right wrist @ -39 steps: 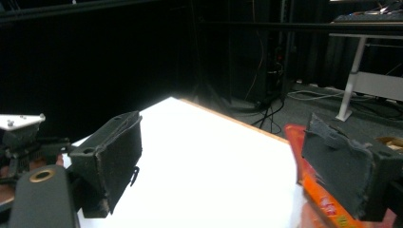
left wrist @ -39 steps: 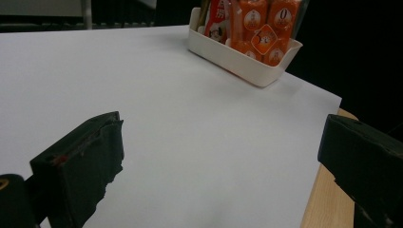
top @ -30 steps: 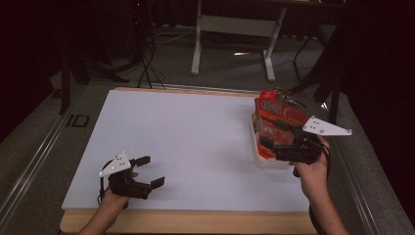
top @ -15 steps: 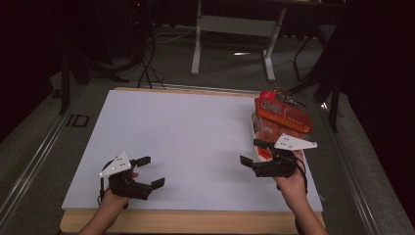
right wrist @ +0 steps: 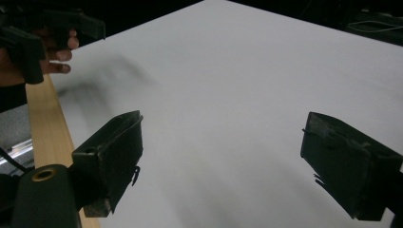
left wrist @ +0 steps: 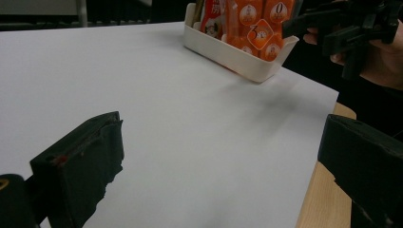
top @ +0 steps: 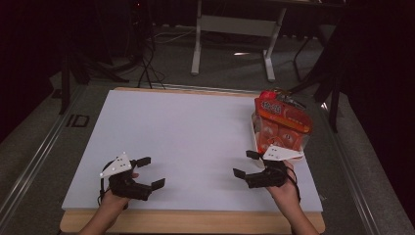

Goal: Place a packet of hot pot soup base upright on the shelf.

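While you look down from the high view, your left gripper (top: pixel 150 172) sits low over the near left part of the white table (top: pixel 195 132), jaws spread wide with nothing between them. Your right gripper (top: pixel 246 164) hovers over the near right part, jaws likewise parted and empty, pointing toward the table's middle. Just beyond your right hand (top: pixel 284 188) stands the cream tray (top: pixel 255 132) at the right edge of the table, packed with upright orange snack packets (top: pixel 281 125); the tray is near that gripper but apart from it.

From the left gripper view, your two black jaws stand far apart over bare white surface, holding nothing. The cream tray (left wrist: pixel 237 57) rests at the far end of the board with the orange snack packets (left wrist: pixel 252 23) standing in it, close to the table's edge. Your right gripper (left wrist: pixel 351 23) shows at the upper right, held off the tray's corner, not touching it.

From the right gripper view, your jaws gape wide over plain white table (right wrist: pixel 237 85), gripping nothing. Your left gripper (right wrist: pixel 52 28) appears at the upper left, by the wooden front edge (right wrist: pixel 45 123) of the table, well apart from yours.
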`<control>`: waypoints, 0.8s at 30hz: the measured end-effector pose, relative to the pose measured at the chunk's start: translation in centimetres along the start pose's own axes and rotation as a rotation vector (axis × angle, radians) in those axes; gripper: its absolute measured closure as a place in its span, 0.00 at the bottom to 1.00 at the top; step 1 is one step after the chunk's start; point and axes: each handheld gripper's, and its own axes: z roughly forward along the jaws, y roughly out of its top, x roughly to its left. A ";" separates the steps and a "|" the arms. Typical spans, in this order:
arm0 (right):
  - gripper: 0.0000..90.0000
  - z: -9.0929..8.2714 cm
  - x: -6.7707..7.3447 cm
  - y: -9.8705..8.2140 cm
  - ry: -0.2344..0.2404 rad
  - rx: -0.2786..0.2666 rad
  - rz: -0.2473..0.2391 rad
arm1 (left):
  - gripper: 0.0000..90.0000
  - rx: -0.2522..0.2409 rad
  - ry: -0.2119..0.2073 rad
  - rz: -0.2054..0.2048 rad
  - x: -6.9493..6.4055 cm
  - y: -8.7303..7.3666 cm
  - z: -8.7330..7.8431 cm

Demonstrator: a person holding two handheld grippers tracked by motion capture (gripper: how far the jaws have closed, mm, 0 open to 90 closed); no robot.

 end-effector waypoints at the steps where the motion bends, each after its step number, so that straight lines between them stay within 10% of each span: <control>1: 0.15 0.1 0.1 -0.1 0.000 0.006 -0.005 | 0.02 0.001 -0.003 0.000 0.0 0.0 0.0; 24: 0.15 1.7 0.0 -2.0 -0.014 0.081 -0.078 | 0.02 0.039 -0.029 0.020 -0.2 -0.7 0.8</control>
